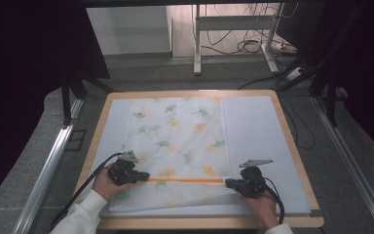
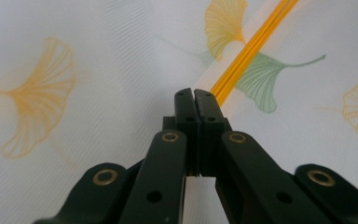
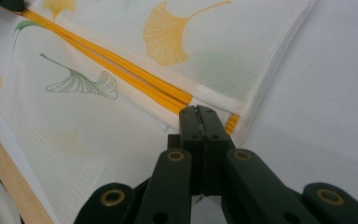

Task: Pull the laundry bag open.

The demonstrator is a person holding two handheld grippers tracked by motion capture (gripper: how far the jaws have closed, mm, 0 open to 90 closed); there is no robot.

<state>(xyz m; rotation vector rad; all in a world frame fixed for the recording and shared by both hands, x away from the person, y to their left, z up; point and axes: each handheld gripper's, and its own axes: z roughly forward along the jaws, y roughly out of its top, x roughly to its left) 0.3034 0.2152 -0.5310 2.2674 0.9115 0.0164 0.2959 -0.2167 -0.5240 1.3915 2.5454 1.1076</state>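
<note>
While both grippers, left (image 1: 143, 176) and right (image 1: 230, 183), pinched the leaf-print cloth (image 1: 180, 141) at its orange band (image 1: 185, 180), jaws pressed together, uneven pulling risked skewing the fold.

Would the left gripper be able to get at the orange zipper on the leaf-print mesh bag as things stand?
Probably yes. The left gripper, jaws shut, already sits at the near end of the orange zipper on the mesh bag, with nothing lying between them; whether it touches is hard to tell. The right gripper sits at the far end.
</note>
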